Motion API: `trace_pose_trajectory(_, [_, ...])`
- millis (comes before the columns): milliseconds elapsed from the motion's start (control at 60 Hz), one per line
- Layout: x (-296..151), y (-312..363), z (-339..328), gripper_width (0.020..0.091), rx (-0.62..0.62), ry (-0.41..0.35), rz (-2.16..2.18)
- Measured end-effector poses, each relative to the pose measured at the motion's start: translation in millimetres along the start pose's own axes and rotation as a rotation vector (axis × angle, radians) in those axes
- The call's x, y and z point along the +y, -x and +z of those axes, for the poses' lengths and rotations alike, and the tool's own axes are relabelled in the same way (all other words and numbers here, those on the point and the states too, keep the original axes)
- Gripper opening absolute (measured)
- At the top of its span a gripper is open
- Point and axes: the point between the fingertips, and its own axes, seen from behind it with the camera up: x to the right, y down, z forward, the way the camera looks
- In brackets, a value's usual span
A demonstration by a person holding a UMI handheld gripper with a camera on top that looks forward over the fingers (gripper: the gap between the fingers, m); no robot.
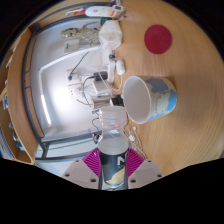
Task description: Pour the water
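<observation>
My gripper [113, 165] is shut on a clear plastic water bottle [112, 140] with a dark label; both magenta pads press its sides. The bottle is tilted forward, its neck and mouth pointing toward a white paper cup [150, 97] with a blue band. The cup appears on its side in this rolled view, its open mouth facing the bottle. The bottle's mouth is just short of the cup's rim. I cannot tell whether water is flowing.
A wooden table [190, 60] carries a red round coaster [158, 40] beyond the cup. Past the table's edge lie a pale floor [55, 80], white cables and small devices [100, 88].
</observation>
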Motion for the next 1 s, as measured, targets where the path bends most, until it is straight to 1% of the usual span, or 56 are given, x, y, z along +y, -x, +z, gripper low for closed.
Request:
trace_pose_trajectory(83, [2.7,5.9,-1.2,0.0283,0.009,0.027,0.124])
trace_pose_trajectory(100, [-8.5,-1.1,-1.0,0.0283,0.018,0.033,0.144])
trace_pose_trajectory(117, [-8.8,0.1,-1.0,0.0284,0.017,0.034,0.16])
trace_pose_trajectory(200, [-4.0,4.5,-3.7,0.0302,0.021,0.061,0.242])
trace_pose_trajectory(333, [-0.2,7.1,-2.8,0.0301,0.049,0.107,0.329])
trace_pose_trajectory(467, [-2.4,11.0,-4.8,0.0301,0.051,0.107,0.37])
trace_pose_trajectory(583, [-2.7,13.5,-6.8,0.0301,0.037,0.11,0.276])
trace_pose_trajectory(683, [-7.8,16.4,-9.7,0.0303,0.007,0.085,0.032])
trace_pose_trajectory(733, [-10.6,7.9,-12.6,0.0301,0.013,0.078,-0.144])
trace_pose_trajectory(783, [-21.9,7.5,-18.5,0.03,0.021,0.046,-0.365])
trace_pose_trajectory(833, [-34.3,-3.5,-20.9,0.03,0.042,0.034,-0.579])
trace_pose_trajectory(883, [-52.7,-15.9,-21.7,0.0301,0.059,-0.003,-0.774])
trace_pose_trajectory(917, [-64.5,-2.4,-29.9,0.0301,0.079,-0.029,-0.893])
trace_pose_trajectory(1000, [-110.9,-4.2,-34.3,0.0301,0.133,-0.132,-1.195])
